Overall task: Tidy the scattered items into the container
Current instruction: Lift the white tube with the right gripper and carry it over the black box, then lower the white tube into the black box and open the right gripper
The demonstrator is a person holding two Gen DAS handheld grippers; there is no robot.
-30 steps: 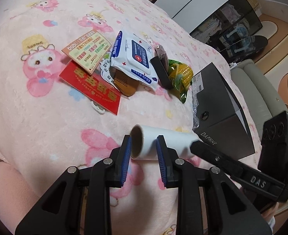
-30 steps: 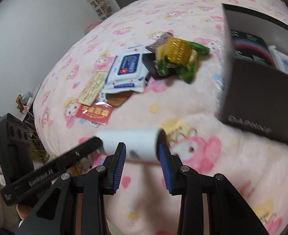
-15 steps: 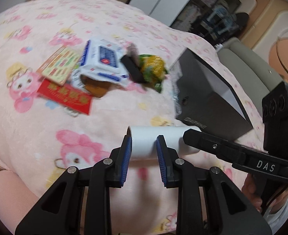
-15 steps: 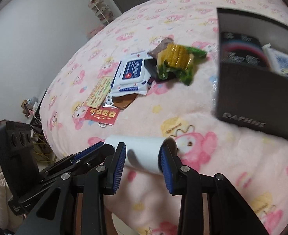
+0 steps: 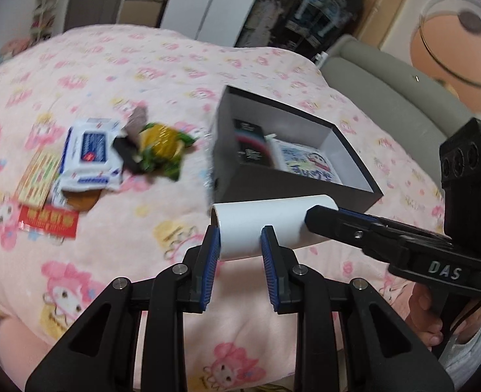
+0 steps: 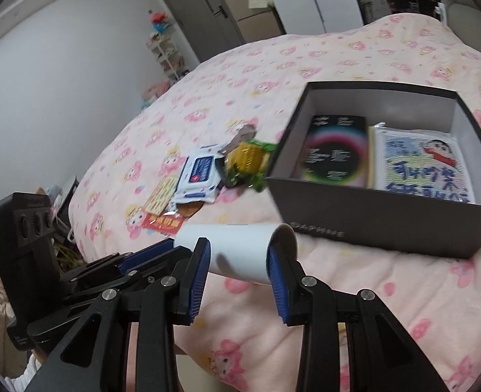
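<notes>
Gripping one white paper roll [image 5: 266, 225] from both ends: left gripper [image 5: 240, 245] and right gripper [image 6: 238, 258] clamped on it, angled downward; open black box [image 6: 380, 225] beyond jaws, scattered packets blurred.

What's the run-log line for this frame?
held: roll by both grippers, left, right | roll: above blanket, near box | box: open, two items in | loose: wipes, corn

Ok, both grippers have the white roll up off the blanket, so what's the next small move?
Probably carry the white roll forward over the black box before letting go: left gripper and right gripper each clamp one end, and it hangs just short of the near wall.
</notes>
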